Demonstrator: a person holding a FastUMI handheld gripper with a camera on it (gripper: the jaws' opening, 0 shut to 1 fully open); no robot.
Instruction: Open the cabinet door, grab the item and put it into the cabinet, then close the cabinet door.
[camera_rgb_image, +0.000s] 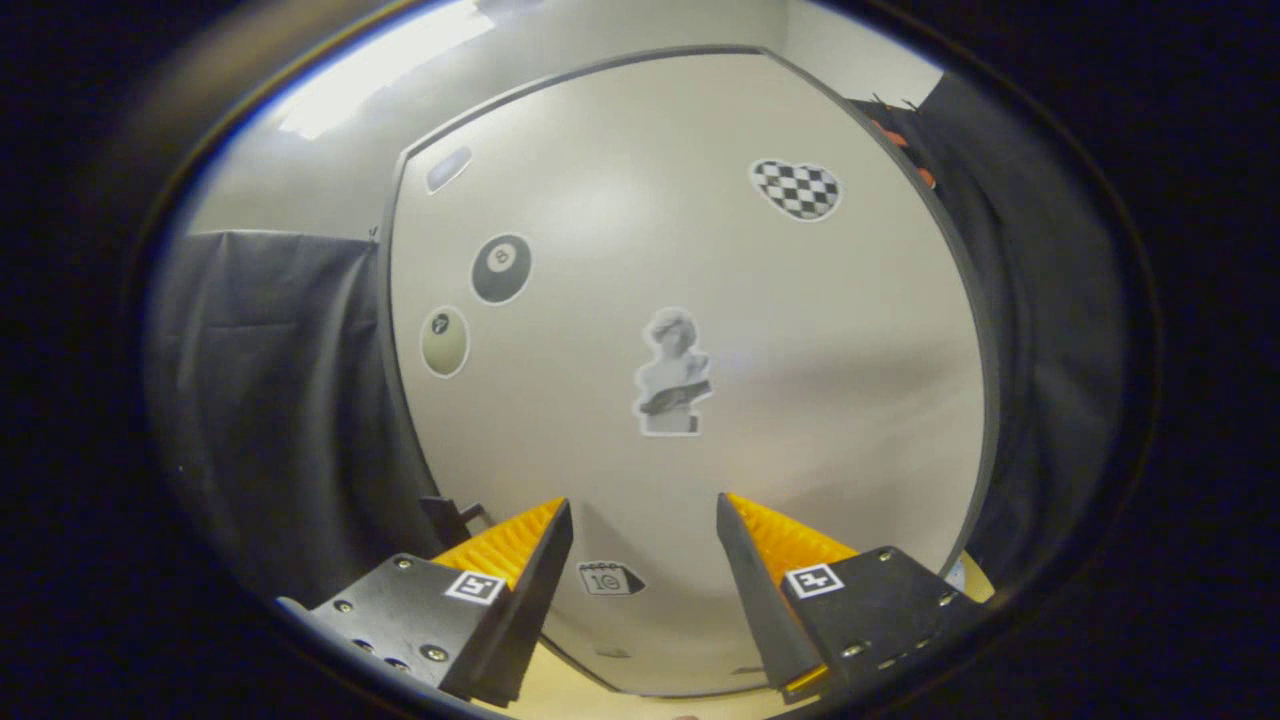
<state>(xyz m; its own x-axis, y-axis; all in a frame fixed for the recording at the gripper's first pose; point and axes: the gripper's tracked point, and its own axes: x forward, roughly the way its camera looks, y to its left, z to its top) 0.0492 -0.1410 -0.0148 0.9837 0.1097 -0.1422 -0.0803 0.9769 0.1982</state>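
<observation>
**Closed cabinet door faced by parted fingers**

Black draped cloth (270, 400) is seen flanking a smooth, pale, matte cabinet door (800, 400) with stickers, shut. The gripper (645, 520) is held before it, ridged fingers apart, nothing between.

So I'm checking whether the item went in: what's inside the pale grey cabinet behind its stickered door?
Cannot tell: the pale grey stickered cabinet door is shut, covering the inside. The open gripper holds nothing.
</observation>
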